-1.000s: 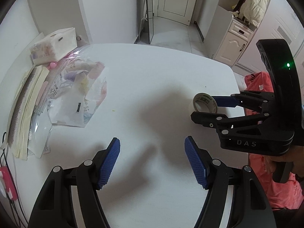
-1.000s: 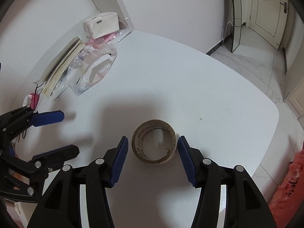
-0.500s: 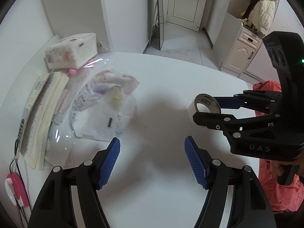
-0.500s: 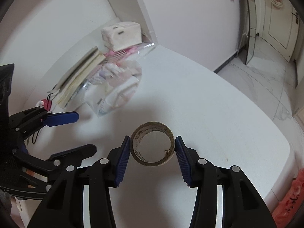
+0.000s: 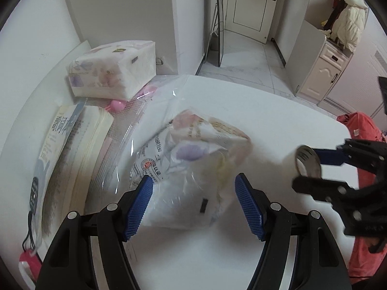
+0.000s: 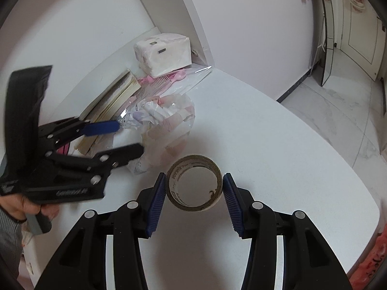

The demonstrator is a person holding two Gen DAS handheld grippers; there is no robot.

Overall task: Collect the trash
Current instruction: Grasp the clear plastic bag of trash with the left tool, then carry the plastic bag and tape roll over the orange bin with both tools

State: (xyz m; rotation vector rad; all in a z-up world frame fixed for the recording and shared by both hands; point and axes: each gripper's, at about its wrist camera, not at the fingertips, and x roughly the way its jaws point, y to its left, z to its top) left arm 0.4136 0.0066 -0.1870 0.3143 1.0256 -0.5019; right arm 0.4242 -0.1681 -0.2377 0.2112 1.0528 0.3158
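The right gripper (image 6: 194, 194) held an empty tape roll (image 6: 194, 183) clamped between its blue pads, raised above the white table (image 6: 278, 149). The left gripper (image 5: 193, 199) stood wide with nothing gripped, hovering over a clear plastic bag (image 5: 191, 159) of crumpled wrappers at the table's far left. A book (image 5: 72, 149) and tissue pack (image 5: 113, 72) lay beyond the bag, against the wall.

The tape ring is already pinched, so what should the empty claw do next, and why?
Probably lower the left gripper onto the clear plastic bag and close: its jaws stand open above the bag, while the right gripper holds the tape ring.
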